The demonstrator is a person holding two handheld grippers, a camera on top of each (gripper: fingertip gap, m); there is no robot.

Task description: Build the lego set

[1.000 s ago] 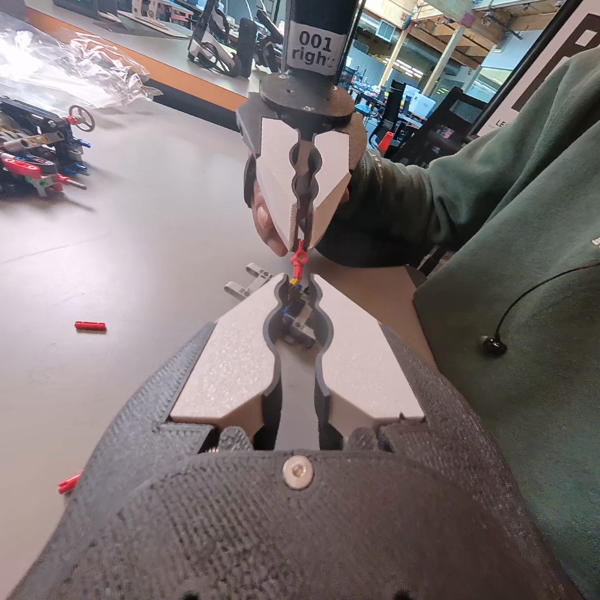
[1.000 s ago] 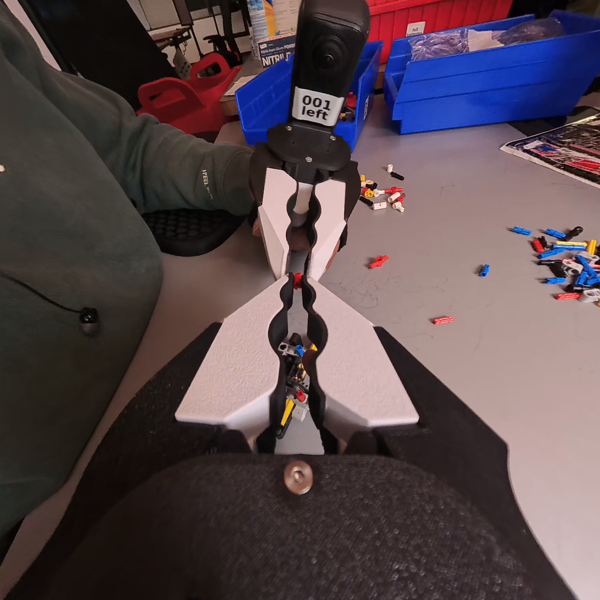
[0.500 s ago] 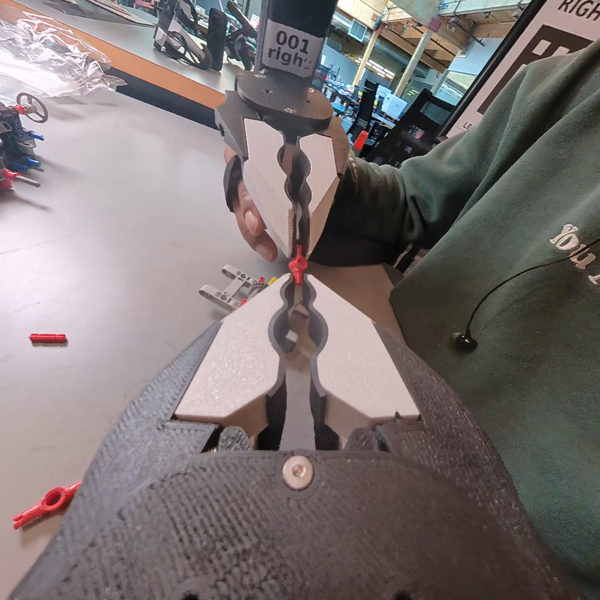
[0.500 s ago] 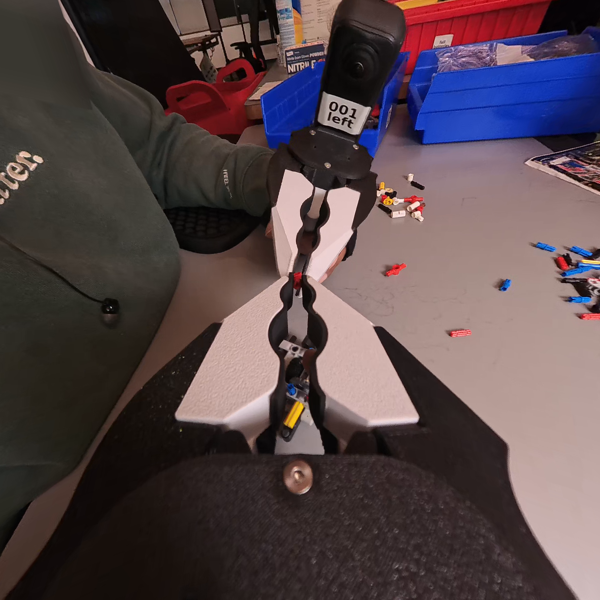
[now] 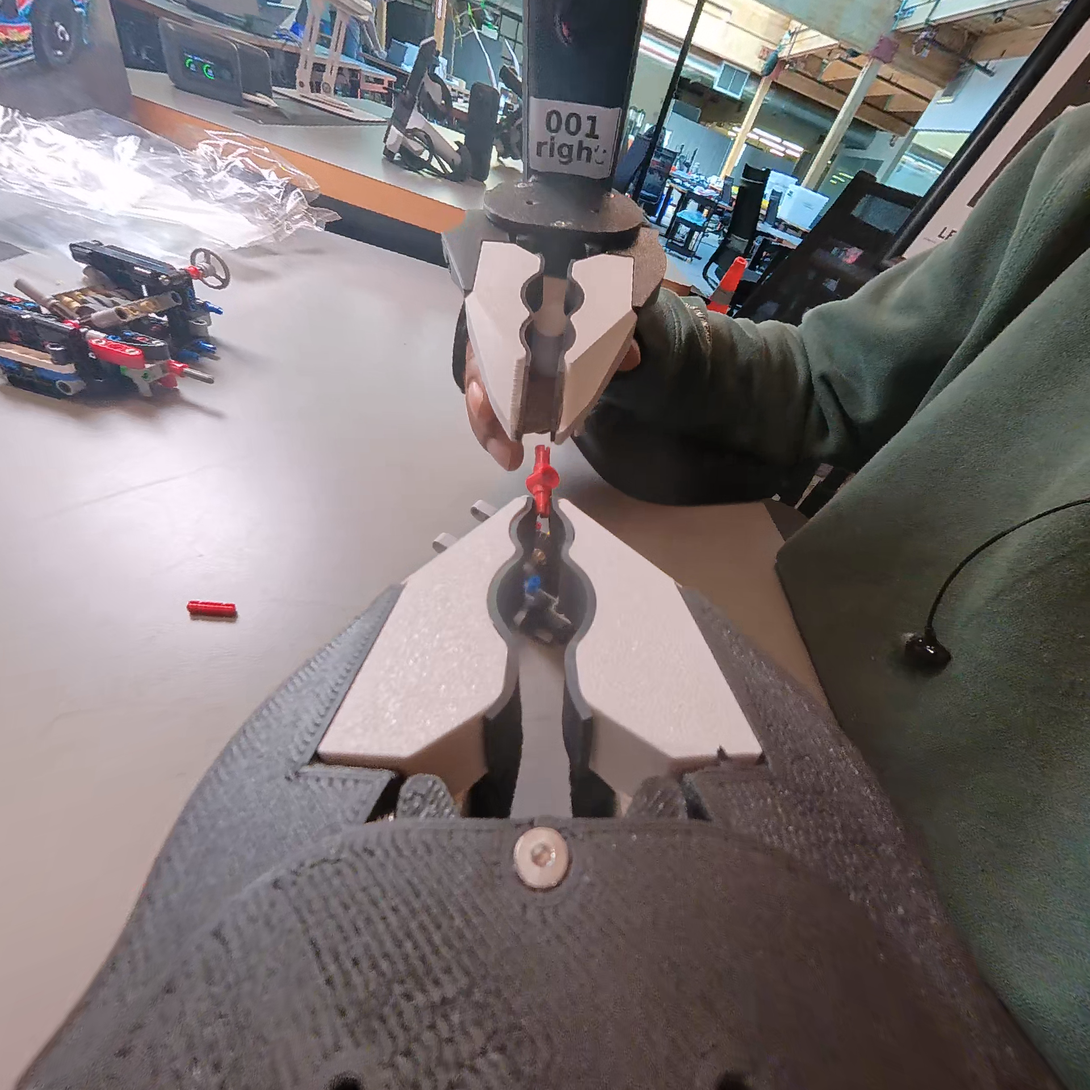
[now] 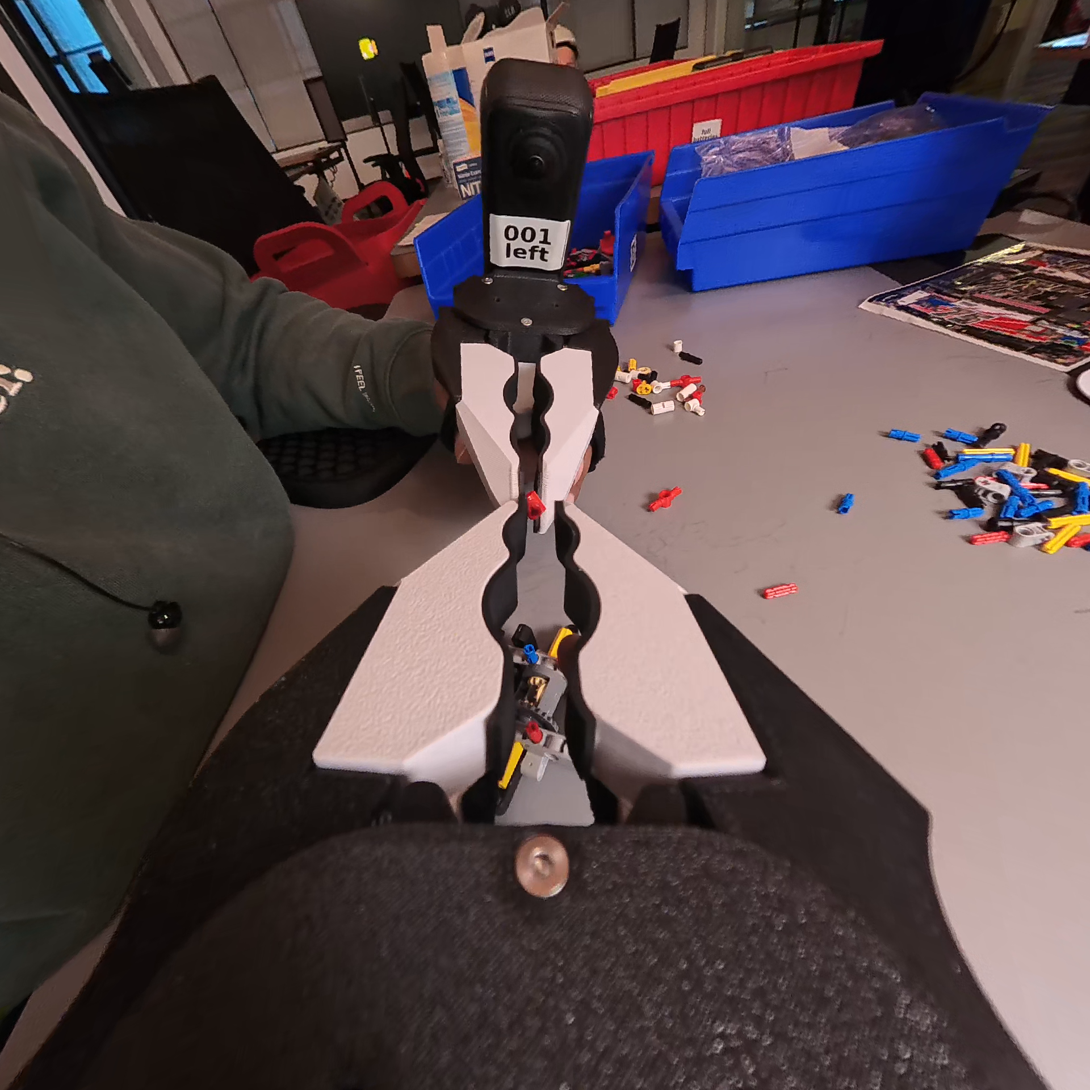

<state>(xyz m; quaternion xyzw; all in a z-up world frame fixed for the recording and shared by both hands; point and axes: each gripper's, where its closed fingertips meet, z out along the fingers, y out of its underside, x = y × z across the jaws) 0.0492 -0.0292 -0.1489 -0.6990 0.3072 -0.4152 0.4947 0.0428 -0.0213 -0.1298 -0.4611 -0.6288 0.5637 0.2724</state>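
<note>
Left wrist view: red pin (image 5: 541, 479) beyond left claw (image 5: 539, 512) tips.

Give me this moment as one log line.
left gripper: shut on red connector | right gripper: open, tips facing connector, not touching | partly built model: on table, untouched

A smooth pale grey tabletop (image 5: 295, 472) carries everything. On it lie a part-built black, red and blue brick vehicle (image 5: 100, 330), crumpled clear plastic wrap (image 5: 118, 177) behind it, and a lone short red ridged pin (image 5: 211, 608). Elsewhere on it rest blue plastic bins (image 6: 826, 194), a printed instruction sheet (image 6: 997, 307), a scattered heap of blue, yellow and black pieces (image 6: 1014, 489), and a small red connector (image 6: 665, 499).
</note>
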